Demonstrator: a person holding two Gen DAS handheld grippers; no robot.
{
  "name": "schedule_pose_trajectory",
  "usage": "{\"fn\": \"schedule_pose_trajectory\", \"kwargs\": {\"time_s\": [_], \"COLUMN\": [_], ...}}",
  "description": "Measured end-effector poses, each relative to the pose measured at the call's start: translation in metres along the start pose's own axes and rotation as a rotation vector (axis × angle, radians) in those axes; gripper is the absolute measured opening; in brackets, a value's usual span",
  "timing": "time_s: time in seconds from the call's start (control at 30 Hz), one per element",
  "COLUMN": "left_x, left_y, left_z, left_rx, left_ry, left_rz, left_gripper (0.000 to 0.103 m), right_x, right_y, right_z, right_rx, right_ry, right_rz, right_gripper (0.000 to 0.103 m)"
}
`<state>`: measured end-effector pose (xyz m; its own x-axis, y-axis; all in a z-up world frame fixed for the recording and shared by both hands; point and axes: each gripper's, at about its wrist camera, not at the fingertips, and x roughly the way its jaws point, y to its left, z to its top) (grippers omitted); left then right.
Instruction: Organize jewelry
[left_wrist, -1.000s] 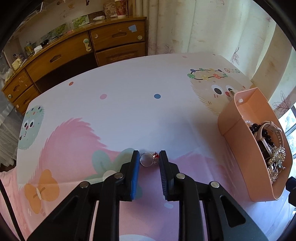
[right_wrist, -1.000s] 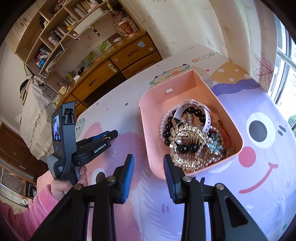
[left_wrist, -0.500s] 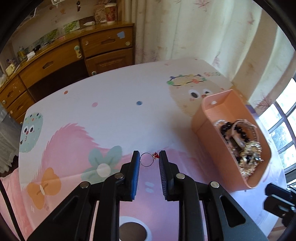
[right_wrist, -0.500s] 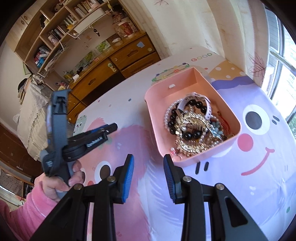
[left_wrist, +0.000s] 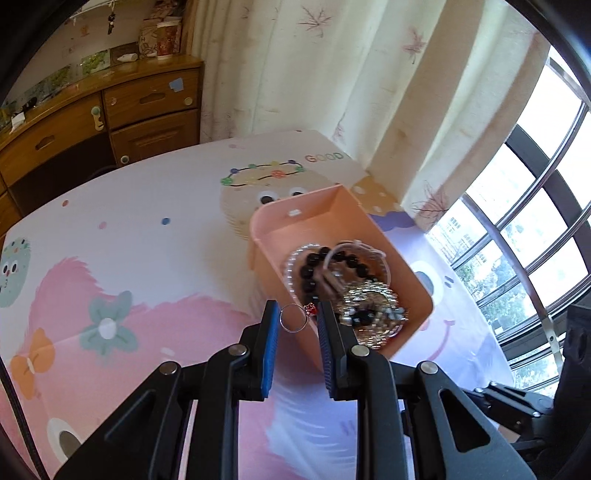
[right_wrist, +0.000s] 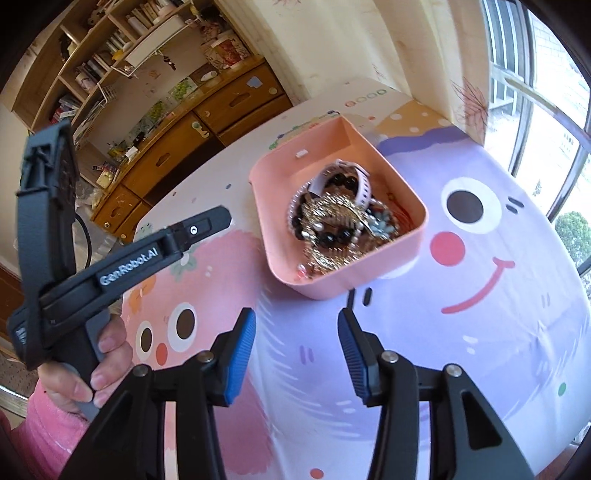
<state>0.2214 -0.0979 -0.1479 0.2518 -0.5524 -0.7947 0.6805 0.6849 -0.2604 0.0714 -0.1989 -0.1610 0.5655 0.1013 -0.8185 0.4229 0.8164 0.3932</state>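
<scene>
My left gripper (left_wrist: 295, 319) is shut on a thin silver ring with a small red stone (left_wrist: 295, 318), held in the air beside the near left wall of a pink tray (left_wrist: 317, 218). The tray holds a heap of jewelry (left_wrist: 347, 284): black beads, pearls, gold chains and a white band. In the right wrist view the same pink tray (right_wrist: 417, 236) sits just beyond my right gripper (right_wrist: 297, 332), whose jaws are opening with nothing between them. The left gripper (right_wrist: 221, 218) shows there at the left, held by a hand in a pink sleeve.
A cartoon-print cloth (left_wrist: 147, 258) covers the table. A wooden dresser (left_wrist: 110, 122) and shelves stand behind it, curtains (left_wrist: 332, 74) and a barred window (left_wrist: 535, 240) at the right. The table edge runs close behind the tray.
My left gripper has lifted the ring off the cloth and carried it right, up to the tray. My right gripper's jaws have spread wider and it shifted slightly.
</scene>
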Motion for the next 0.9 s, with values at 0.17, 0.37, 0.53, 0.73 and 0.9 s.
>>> {"fn": "schedule_pose_trajectory", "kwargs": {"time_s": [0.17,0.37,0.53,0.73,0.9], "left_x": [0.004,0.014,-0.001,-0.048,-0.09], "left_y": [-0.024,-0.049,-0.078,-0.103,-0.118], "left_z": [-0.004,-0.013,-0.021,-0.035,-0.054], "left_rx": [-0.018,-0.043,-0.053,-0.118,-0.155], "left_ry": [0.02,0.067,0.029,0.042,0.108], "left_rz": [0.011,0.069,0.179,0.302,0.406], "left_gripper": [0.019,0.023,0.063,0.084,0.085], "right_x": [-0.004,-0.022,-0.037,-0.062,-0.089], "right_y": [-0.018,-0.051,-0.081,-0.096,-0.085], "right_z": [0.0,-0.002,-0.014,-0.022,-0.017], "right_rx": [0.006,-0.018,-0.052,-0.163,-0.263], "right_ry": [0.022,0.031,0.073,0.163,0.237], "right_rz": [0.019,0.021,0.036,0.037,-0.05], "right_gripper": [0.048,0.051,0.052,0.072,0.083]}}
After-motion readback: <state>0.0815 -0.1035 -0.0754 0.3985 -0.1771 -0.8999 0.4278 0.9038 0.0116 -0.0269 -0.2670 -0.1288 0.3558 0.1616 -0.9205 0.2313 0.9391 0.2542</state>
